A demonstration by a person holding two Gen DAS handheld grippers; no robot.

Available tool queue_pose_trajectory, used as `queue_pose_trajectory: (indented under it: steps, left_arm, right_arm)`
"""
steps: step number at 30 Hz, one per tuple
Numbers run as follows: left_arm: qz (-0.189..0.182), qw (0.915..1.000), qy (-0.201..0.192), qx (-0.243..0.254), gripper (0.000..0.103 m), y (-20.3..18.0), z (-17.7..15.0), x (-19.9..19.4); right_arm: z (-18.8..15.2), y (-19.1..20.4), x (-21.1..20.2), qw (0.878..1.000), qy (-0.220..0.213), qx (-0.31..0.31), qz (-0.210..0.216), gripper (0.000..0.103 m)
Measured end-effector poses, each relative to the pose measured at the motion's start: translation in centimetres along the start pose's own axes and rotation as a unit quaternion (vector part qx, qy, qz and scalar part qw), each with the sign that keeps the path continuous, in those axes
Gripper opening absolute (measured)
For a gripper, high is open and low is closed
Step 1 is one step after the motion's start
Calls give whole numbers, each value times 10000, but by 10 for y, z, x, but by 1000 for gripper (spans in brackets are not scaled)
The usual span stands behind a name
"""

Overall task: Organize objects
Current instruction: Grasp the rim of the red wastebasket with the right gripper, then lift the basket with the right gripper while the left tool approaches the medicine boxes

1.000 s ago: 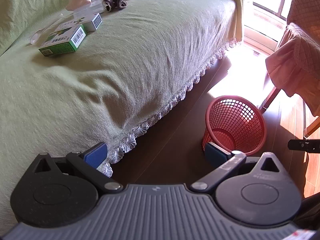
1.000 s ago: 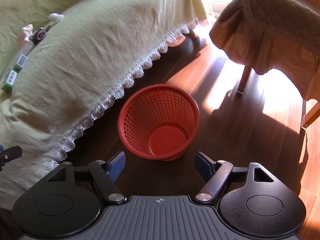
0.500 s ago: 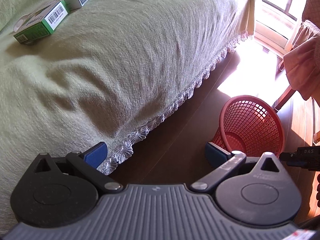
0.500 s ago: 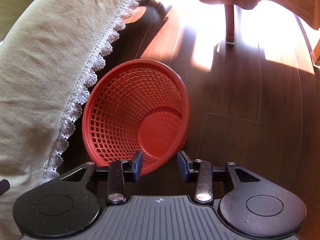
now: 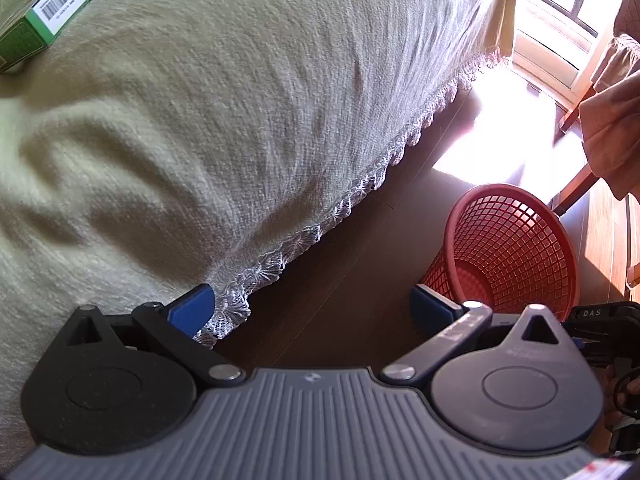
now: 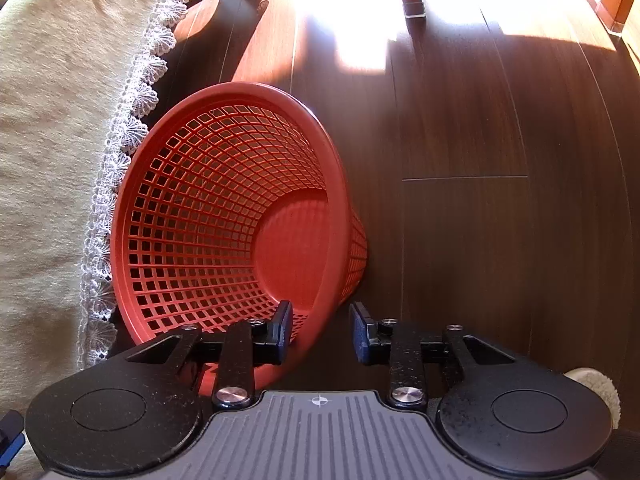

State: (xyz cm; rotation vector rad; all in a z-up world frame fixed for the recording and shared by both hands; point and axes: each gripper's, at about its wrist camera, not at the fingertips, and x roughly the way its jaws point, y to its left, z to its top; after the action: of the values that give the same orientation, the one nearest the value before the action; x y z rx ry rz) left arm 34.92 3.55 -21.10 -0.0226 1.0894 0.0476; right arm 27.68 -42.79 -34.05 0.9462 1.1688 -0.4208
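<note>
Right gripper closing around red basket rim, contact unclear; left gripper agape.

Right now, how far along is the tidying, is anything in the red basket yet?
Nothing looks done: the red basket is empty. In hand: the right tongs are closing astride its near rim, one finger inside and one outside, pads not yet pressing. The left tongs hang open and empty over the floor. Left: the green box and the box behind it sit on the bed cover.

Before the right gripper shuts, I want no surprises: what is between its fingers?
The red basket's near rim sits between the closing right gripper's fingers, seen in the right wrist view.
</note>
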Motion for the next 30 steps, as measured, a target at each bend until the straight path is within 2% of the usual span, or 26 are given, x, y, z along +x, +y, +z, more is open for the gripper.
queue_pose_trajectory:
  steps: [3,6,7,10,13,17,23,30]
  left_arm:
    - [1,10000,-21,84,102,-5,3,4]
    - [-20,9999,-3,124,102,-9,3,9]
    - [-35,9999,20,143,102,-10,3,13]
    - [-41,9994,164,311,102,-14,2,21]
    - [-14,9984,211,522,102,-15,7,25]
    - [-60,9990,222,380,101,-16,14,18]
    - [-85,9994,44,319,101,-26,23,-24]
    - [-26,9998,-79,-169,101,-18,55,-104]
  right_arm:
    - [1,4,3,10000,-88,-21,27,28]
    - [1,3,5,9995,-279,109,-29,14]
    - [2,1,4,9992,-353,177,19,12]
    - [8,9,-6,9991,-426,23,-78,9]
    - [17,26,-20,9977,-453,-359,-364,8]
    - [23,39,-38,9969,-241,-396,-628,7]
    - [39,74,-98,9950,-5,-566,-824,7]
    - [66,121,-188,9953,8,-658,-712,7]
